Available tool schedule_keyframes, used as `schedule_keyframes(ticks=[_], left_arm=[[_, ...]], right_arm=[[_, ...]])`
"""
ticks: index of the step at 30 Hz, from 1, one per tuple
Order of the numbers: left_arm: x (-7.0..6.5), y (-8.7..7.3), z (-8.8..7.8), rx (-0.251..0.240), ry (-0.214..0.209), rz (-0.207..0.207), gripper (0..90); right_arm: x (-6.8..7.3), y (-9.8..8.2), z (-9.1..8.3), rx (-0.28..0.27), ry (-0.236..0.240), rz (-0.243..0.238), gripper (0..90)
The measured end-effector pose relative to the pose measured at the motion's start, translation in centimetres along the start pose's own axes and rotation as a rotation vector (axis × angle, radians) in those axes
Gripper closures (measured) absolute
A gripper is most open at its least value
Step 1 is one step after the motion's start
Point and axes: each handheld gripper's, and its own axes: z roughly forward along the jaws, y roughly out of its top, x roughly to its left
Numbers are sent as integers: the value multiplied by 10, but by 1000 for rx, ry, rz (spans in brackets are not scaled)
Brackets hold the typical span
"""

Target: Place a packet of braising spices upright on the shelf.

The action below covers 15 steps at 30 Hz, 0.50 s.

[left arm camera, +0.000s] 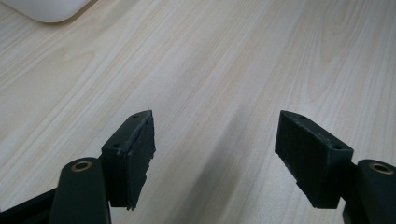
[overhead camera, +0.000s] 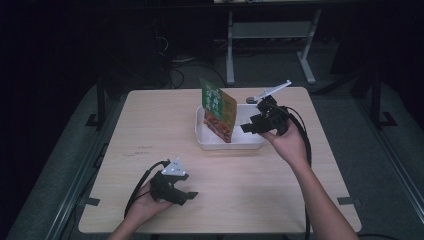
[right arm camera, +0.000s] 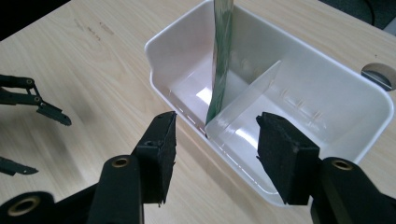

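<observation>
A: Centre of the high view?

B: Pale wooden table (overhead camera: 150,125), square-topped, lit against a dark room. Just right of centre, a white rectangular plastic bin (overhead camera: 207,141) with rounded corners. Standing upright in it, a flat green and orange printed packet (overhead camera: 219,109), top edge above the rim.

A: Seen closer?

B: From the right gripper view, white bin (right arm camera: 373,100) across the upper right of the frame, split by a thin clear divider (right arm camera: 247,95). Packet (right arm camera: 222,51) seen edge-on, bottom corner down against the divider, on the divider's left side in this frame, top cut off by the upper edge.

A: Right gripper (overhead camera: 246,128)?

B: Right of centre in the high view, held in a hand (overhead camera: 287,142) at the bin's right end, above the rim. Released, jaws spread wide, nothing between them. In its own view (right arm camera: 215,156), the black pads frame the bin's near wall and the divider's end; touching or not, cannot tell.

A: Left gripper (overhead camera: 189,196)?

B: Lower left of centre in the high view, well apart from the bin, grey three-cornered plate (overhead camera: 174,168) on top, cable looping off to the left. Also released: in its own view (left arm camera: 215,156), jaws wide apart over bare wood, a white corner of the bin (left arm camera: 46,9) at the upper left. Also visible at the left edge of the right gripper view (right arm camera: 35,135), jaws apart.
</observation>
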Motion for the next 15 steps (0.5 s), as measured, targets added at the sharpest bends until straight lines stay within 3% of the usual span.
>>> schedule_keyframes(ticks=[15], left_arm=[[2, 0, -1, 2, 7, -2, 285]], right_arm=[[-7, -37, -6, -2, 17, 35, 450]])
